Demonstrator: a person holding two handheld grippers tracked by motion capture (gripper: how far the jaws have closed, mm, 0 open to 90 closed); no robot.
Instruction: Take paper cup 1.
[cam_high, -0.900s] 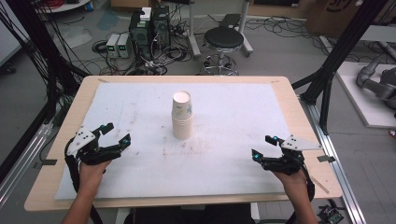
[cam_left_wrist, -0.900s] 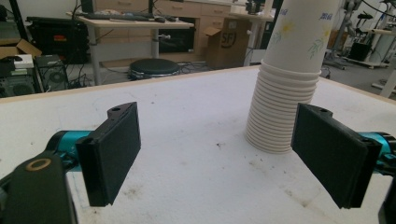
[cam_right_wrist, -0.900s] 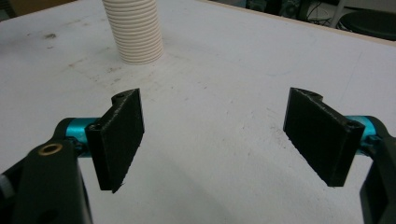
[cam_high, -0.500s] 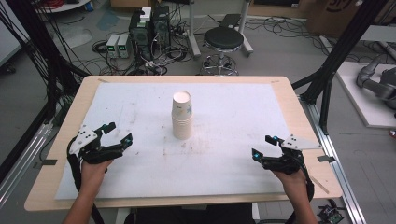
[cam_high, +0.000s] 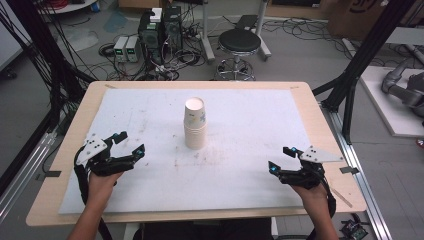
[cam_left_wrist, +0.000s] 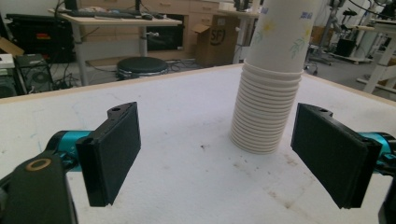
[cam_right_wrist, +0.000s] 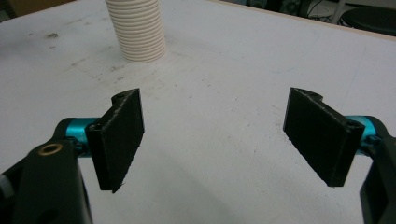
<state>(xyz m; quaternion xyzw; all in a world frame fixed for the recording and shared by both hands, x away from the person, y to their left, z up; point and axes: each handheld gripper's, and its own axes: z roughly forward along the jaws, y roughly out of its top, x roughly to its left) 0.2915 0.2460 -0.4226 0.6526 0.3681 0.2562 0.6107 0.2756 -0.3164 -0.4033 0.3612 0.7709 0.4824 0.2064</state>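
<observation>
Stack of paper cups upright at centre of white mat on table. Left gripper near front left, right gripper near front right; both well apart from stack, jaws spread, nothing between them.

floor: grey concrete floor; loose cables scattered
bench: wooden bench topped with stained white mat
stool: black round stool just behind bench
electronics: computer towers and small grey boxes on floor
frame: black metal struts both sides
back: desk; cardboard box
</observation>
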